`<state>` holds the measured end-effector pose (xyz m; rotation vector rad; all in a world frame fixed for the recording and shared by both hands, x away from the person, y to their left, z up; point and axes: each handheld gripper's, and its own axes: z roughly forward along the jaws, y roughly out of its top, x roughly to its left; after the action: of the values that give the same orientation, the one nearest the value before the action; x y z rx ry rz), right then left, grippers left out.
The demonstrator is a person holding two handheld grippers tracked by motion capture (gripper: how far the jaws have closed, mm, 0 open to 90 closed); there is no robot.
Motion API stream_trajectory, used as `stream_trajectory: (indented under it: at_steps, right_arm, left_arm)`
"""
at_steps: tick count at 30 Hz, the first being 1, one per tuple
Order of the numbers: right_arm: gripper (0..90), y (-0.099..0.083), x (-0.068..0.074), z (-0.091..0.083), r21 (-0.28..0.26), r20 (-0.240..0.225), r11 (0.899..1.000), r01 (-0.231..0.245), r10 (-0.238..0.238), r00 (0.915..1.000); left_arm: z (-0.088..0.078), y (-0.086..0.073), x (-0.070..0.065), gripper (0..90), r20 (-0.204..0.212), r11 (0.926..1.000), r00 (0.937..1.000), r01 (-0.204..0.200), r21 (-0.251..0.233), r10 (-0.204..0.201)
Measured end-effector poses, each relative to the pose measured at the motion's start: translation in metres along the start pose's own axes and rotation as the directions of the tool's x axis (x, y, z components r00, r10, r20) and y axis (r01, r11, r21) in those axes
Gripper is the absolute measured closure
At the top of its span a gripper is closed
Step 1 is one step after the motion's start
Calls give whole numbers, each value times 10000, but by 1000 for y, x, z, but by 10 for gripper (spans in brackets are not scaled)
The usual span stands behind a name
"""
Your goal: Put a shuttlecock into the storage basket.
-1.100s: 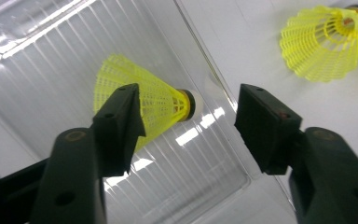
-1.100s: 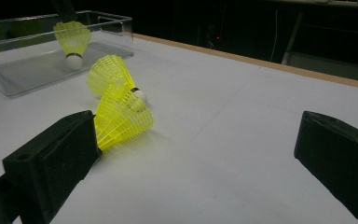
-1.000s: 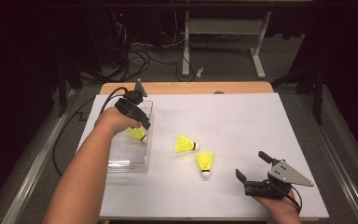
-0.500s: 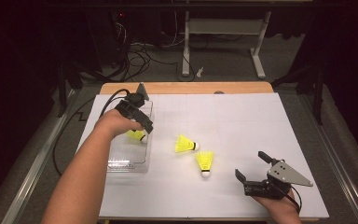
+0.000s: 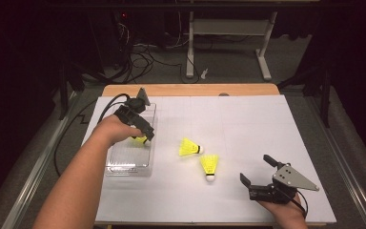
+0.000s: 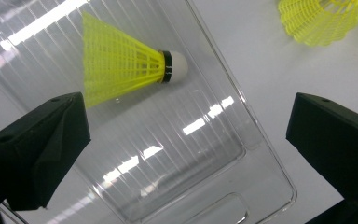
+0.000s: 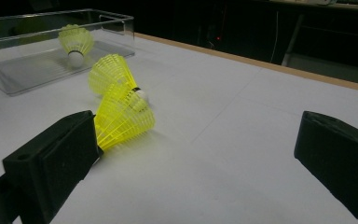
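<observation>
A yellow shuttlecock (image 6: 121,65) with a white cork lies on its side in a clear plastic tray (image 6: 205,154). My left gripper (image 6: 186,126) hovers just above it. Its jaws have just been opening and now stand wide, with nothing between the pads. From above, that gripper (image 5: 145,133) hangs over the tray (image 5: 128,162) at the table's left, and the shuttlecock (image 5: 140,140) lies beneath it. Two more yellow shuttlecocks (image 5: 189,148) (image 5: 209,165) lie on the white sheet mid-table. My right gripper (image 5: 255,168) rests open at the front right, pointing at them (image 7: 121,119).
The white sheet (image 5: 267,129) covers most of the table, with a wooden edge (image 5: 190,89) at the back. A black cable (image 5: 107,107) trails off the left side. Dark floor, cables and a stand's legs lie beyond the table.
The left hand has shifted only slightly over the tray, and the shuttlecock stays lying in it. The right gripper and the two loose shuttlecocks have not moved.
</observation>
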<state>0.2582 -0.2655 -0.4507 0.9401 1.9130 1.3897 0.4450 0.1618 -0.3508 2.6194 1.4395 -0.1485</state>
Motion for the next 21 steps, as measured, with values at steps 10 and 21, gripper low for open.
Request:
stream_trajectory:
  at_steps: [10, 21]
  right_arm:
    - [3, 0, 1, 1, 60, -7, 10000, 39, -39, 10000]
    - [3, 0, 1, 0, 47, 15, 10000, 72, -72, 10000]
  left_arm:
    - [6, -17, -3, 6, 87, 9997, 9997, -225, 139, 224]
    - [12, -35, -6, 7, 49, 9992, 9997, -237, 314, 235]
